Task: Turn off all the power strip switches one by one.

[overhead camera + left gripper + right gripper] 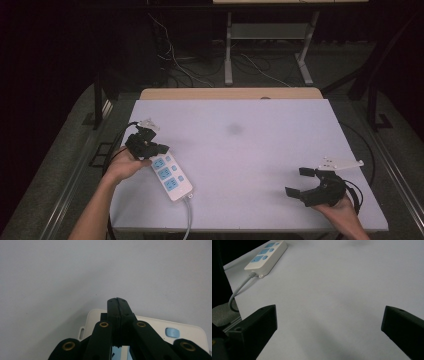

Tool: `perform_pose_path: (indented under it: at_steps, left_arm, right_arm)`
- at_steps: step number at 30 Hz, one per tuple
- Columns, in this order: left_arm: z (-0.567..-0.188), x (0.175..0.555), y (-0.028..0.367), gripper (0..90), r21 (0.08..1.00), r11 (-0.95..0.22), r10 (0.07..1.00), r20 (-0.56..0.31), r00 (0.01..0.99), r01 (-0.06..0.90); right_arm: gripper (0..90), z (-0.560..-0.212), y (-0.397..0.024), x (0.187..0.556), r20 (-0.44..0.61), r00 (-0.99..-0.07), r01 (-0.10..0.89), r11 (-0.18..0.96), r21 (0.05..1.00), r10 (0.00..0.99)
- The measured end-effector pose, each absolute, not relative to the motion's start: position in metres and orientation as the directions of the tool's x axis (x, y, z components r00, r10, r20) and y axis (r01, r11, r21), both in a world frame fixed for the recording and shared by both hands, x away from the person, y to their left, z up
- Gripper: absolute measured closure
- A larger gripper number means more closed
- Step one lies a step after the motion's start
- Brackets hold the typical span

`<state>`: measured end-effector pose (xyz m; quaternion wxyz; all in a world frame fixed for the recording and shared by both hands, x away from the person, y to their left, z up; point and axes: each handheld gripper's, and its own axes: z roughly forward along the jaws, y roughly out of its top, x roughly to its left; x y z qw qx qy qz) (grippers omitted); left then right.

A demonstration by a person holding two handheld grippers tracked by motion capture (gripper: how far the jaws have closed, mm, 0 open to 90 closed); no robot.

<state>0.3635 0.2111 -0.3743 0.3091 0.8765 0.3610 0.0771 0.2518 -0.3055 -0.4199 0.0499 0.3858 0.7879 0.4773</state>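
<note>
White power strip (171, 177) — blue sockets.

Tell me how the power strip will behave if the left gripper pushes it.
The power strip lies flat and boxy, so it would likely slide, not tip or roll. Its cord hangs off the table edge and may drag, probably swinging it around.

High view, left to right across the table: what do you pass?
Left gripper → power strip → bare table → right gripper.
</note>
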Motion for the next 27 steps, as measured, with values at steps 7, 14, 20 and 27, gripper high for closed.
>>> perform_pose_path:
  at_steps: [7, 14, 20, 27]
  left_arm:
    - [-0.38, 0.368, 0.21, 89.1, 0.589, -0.548, 0.686, -0.09, 0.722, 0.594]
    - [-0.385, 0.371, 0.208, 89.0, 0.576, -0.557, 0.685, -0.088, 0.723, 0.598]
    - [-0.389, 0.371, 0.205, 89.0, 0.56, -0.574, 0.68, -0.08, 0.728, 0.597]
    - [-0.391, 0.371, 0.201, 89.0, 0.545, -0.589, 0.676, -0.071, 0.733, 0.596]
  right_arm:
    - [0.2, -0.42, -0.305, 0.252, 0.29, -0.698, 0.56, 0.247, 0.79, 0.655]
    - [0.2, -0.42, -0.306, 0.252, 0.29, -0.697, 0.561, 0.246, 0.79, 0.656]
    - [0.2, -0.42, -0.306, 0.252, 0.29, -0.697, 0.561, 0.247, 0.79, 0.656]
    - [0.2, -0.42, -0.306, 0.252, 0.291, -0.697, 0.562, 0.247, 0.79, 0.656]
